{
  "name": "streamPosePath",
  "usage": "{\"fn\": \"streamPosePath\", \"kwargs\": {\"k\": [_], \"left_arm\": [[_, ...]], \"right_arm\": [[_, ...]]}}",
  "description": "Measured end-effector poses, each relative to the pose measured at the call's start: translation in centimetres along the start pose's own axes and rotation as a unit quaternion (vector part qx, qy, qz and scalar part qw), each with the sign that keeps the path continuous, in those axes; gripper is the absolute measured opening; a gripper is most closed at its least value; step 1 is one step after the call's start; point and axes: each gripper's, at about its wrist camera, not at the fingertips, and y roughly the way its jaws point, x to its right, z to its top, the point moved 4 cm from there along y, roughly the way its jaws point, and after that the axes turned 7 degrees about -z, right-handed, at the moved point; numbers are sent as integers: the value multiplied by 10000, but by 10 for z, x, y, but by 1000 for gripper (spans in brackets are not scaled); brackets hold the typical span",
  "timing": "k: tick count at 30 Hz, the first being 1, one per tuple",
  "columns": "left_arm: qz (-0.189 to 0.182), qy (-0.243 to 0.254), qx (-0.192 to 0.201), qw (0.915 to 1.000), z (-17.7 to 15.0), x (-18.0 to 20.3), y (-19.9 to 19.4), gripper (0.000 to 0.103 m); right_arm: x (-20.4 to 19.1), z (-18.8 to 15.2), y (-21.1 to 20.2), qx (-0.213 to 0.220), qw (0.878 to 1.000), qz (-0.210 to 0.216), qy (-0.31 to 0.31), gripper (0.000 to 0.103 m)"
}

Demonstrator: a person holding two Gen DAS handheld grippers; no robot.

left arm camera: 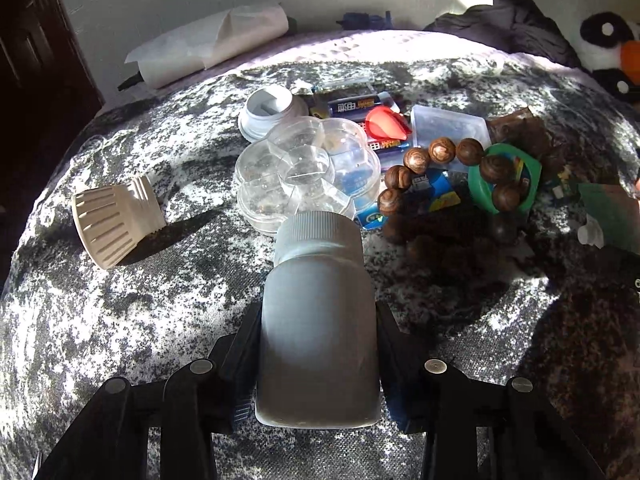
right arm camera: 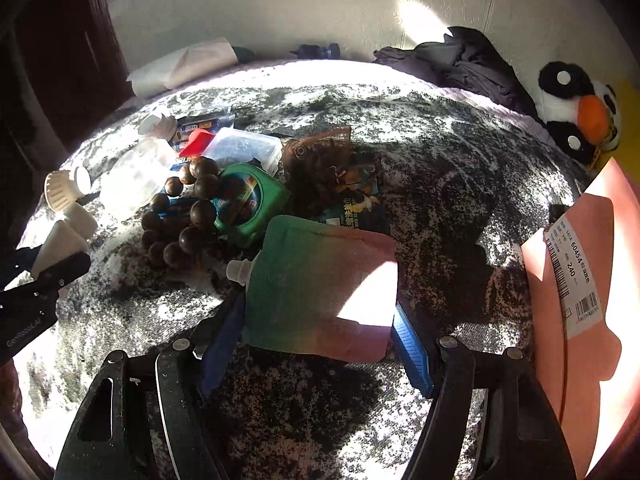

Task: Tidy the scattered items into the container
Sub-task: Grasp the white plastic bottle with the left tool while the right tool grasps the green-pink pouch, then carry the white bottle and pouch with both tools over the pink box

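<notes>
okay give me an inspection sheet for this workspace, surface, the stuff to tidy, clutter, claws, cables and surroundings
Surface: mottled grey-white cover, sunlit in patches.
Job's things: white bottle, spouted pouch, bead bracelet, clear flower-shaped box, green tin, batteries, pink box at the right edge.
Clutter: paper roll, dark clothing, plush penguin.
Claws: left claw shut on the white bottle; right claw shut on the spouted pouch.
Cables: nothing seen.
Surroundings: pale wall behind.

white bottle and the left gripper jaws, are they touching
Touching. The left wrist view shows the left gripper with both jaws pressed flat against the sides of the white bottle, no gap on either side.
</notes>
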Motion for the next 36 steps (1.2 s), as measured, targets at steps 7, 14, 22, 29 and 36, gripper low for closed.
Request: {"fn": "streamPosePath", "kwargs": {"k": [7, 14, 22, 29, 36], "left_arm": [[-60, 126, 186, 9997, -7, 27, -37, 46], [-256, 161, 516, 9982, -16, 62, -85, 46], [-466, 390, 776, 9951, -33, 114, -130, 46], [-729, 659, 857, 9915, -39, 166, -151, 46], [-1005, 1067, 1000, 9841, -32, 232, -171, 46]], "right_arm": [[-8, -14, -53, 275, 9993, 178, -156, 74], [-5, -32, -112, 619, 9974, 204, -297, 74], [17, -67, -180, 937, 9948, 186, -361, 74], [57, -99, -231, 1186, 9926, 126, -213, 74], [111, -127, -263, 1321, 9911, -52, 161, 74]]}}
